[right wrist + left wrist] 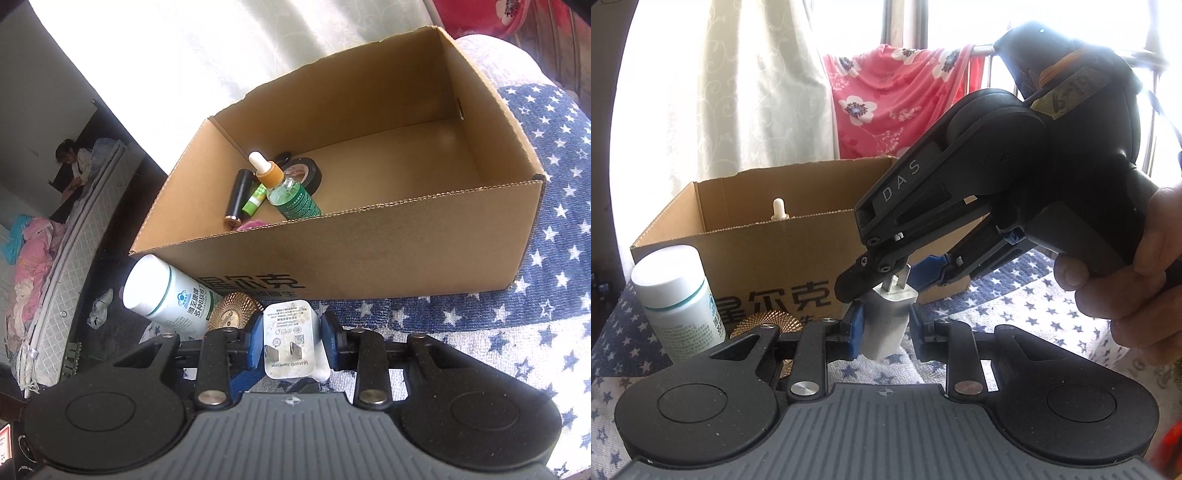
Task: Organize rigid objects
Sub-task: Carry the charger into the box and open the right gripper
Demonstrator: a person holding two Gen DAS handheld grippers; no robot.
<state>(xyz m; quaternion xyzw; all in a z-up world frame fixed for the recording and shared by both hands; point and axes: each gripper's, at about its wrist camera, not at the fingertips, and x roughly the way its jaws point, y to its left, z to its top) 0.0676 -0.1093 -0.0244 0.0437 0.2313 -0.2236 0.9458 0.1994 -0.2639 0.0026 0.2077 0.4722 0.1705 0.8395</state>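
Observation:
A white charger plug [882, 328] [290, 332] sits tilted between both grippers, prongs toward the right wrist camera. My left gripper [884, 328] is shut on its body, blue pads on either side. My right gripper [886, 284] [291, 339] reaches in from the upper right and is shut on the prong end. Just behind stands an open cardboard box [783, 251] [369, 258]. It holds a green dropper bottle [280, 184], a black tube [240, 195], a green lip balm [255, 199] and a black tape roll [303, 173]. A hand [1126, 288] grips the right gripper's handle.
A white pill bottle [679, 295] [166, 295] and a gold disc [764, 321] [231, 314] stand left of the plug, in front of the box. A blue star-patterned cloth [517, 295] covers the surface. A pink floral cloth [894, 99] hangs behind. A mattress [85, 206] lies below, left.

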